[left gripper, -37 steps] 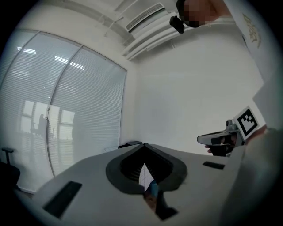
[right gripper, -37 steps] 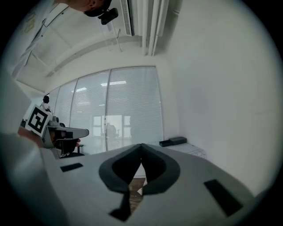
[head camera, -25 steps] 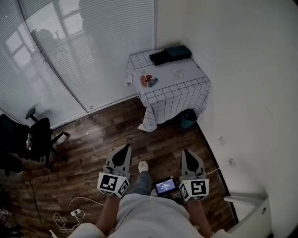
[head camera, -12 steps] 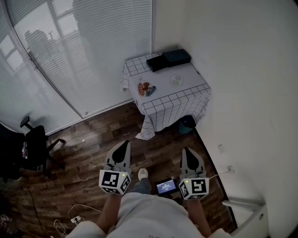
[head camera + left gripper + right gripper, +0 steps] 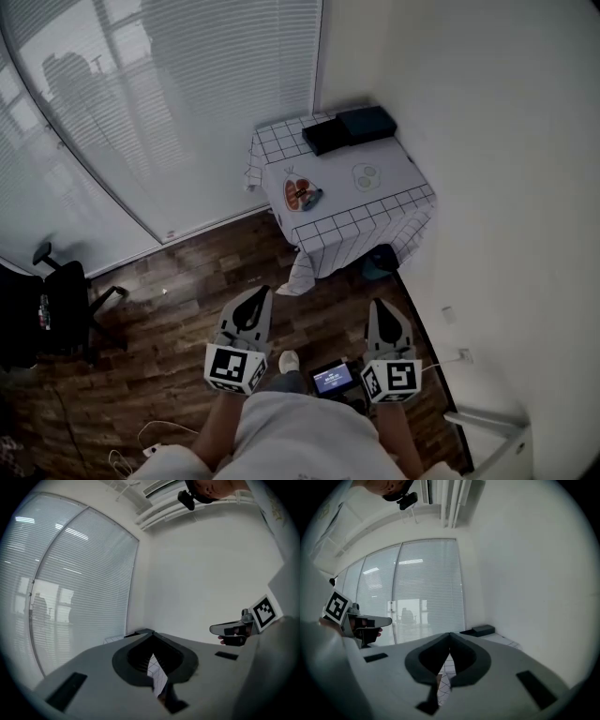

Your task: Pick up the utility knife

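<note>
Nearest to us, both tools are closed and carry nothing. The left gripper (image 5: 256, 294) has its jaws together, and its own view shows only a sliver of checked cloth through the slit between them. The right gripper (image 5: 382, 306) is the same: jaws together, with the same cloth glimpsed beyond. They are held side by side, pointing roughly level. A small screen device (image 5: 334, 377) sits behind and between them, at our waist.

Just ahead of the tips is bare wood floor (image 5: 197, 281). The hanging corner of the tablecloth (image 5: 302, 279) now reaches almost level with the left gripper's tip. A second ago it hung well ahead of both tools. The office chair (image 5: 56, 309), far off to the left gripper's outer side, has slid further outward in the head view. We read that as the approach under way, with no reach begun.

Further ahead stands the table (image 5: 394, 202), between the two grippers' lines and a little towards the right one. A teal bin (image 5: 380, 262) sits beneath it. We cannot pick out the utility knife for certain. The likeliest candidate is the small orange and blue cluster (image 5: 302, 194) on the near part of the top, ahead of the gap between the tools. Beyond it lies a pale round thing (image 5: 366, 175). Farthest off, two dark boxes (image 5: 352, 129) sit at the back edge.

Both tools must still close the gap and open before any pickup.
</note>
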The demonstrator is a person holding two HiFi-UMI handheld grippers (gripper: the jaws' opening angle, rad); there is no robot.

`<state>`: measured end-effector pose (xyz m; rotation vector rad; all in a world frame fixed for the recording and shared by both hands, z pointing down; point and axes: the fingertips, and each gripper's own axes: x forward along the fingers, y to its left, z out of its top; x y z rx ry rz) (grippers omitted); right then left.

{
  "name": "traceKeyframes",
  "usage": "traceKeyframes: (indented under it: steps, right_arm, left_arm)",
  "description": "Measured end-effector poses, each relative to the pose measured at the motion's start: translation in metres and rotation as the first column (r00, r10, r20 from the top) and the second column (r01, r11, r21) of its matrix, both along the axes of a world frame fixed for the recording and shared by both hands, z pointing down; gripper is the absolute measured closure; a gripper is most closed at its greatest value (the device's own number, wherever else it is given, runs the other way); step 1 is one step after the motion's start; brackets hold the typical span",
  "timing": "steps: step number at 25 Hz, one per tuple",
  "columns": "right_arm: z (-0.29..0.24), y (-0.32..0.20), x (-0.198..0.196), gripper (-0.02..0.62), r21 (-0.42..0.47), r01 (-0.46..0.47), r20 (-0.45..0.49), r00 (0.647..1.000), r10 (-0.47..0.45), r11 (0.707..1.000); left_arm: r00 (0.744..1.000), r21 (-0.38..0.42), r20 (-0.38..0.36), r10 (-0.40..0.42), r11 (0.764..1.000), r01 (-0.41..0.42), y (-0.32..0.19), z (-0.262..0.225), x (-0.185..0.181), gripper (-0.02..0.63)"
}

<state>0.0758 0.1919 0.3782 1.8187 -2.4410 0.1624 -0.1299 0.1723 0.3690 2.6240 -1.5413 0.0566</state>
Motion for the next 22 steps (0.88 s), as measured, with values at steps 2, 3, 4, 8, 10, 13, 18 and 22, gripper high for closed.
traceKeyframes:
  steps: [2,3,4,8,10,13,18,22]
  right_arm:
    - [0.001,-0.013,-0.005,0.589,-0.001,-0.001,-0.002,1.0,0.001,1.0]
    - [0.001,-0.019,-0.007,0.588,-0.001,0.0,-0.004,1.0,0.0,1.0]
    - [0.002,-0.024,-0.009,0.589,-0.001,0.001,-0.006,1.0,-0.001,1.0]
    - [0.005,-0.042,-0.011,0.589,-0.013,-0.005,-0.006,1.0,0.005,1.0]
    - [0.005,-0.05,-0.012,0.589,-0.016,-0.002,-0.006,1.0,0.002,1.0]
    - [0.005,-0.066,-0.012,0.589,-0.018,0.002,-0.005,1.0,-0.002,1.0]
    - [0.003,-0.102,-0.003,0.588,-0.009,0.014,0.003,1.0,-0.014,1.0]
    - [0.004,-0.139,0.005,0.589,-0.005,0.044,-0.015,0.999,-0.044,0.999]
  left_arm:
    - [1.0,0.019,0.019,0.021,1.0,-0.022,-0.013,-0.002,-0.002,0.598]
    - [0.999,0.023,0.026,0.026,0.999,-0.026,-0.019,-0.002,-0.003,0.598]
    - [0.999,0.025,0.029,0.027,0.999,-0.028,-0.026,-0.002,-0.003,0.598]
    - [0.999,0.035,0.025,0.039,0.999,-0.04,-0.045,-0.002,-0.003,0.598]
    - [0.999,0.024,0.016,0.039,0.999,-0.04,-0.054,-0.002,-0.003,0.598]
    - [0.999,0.017,0.006,0.044,0.999,-0.044,-0.068,-0.001,0.0,0.598]
    - [1.0,0.017,0.01,0.03,0.999,-0.03,-0.102,-0.001,0.01,0.598]
    - [1.0,0.019,0.007,0.023,1.0,-0.024,-0.137,-0.001,0.022,0.598]
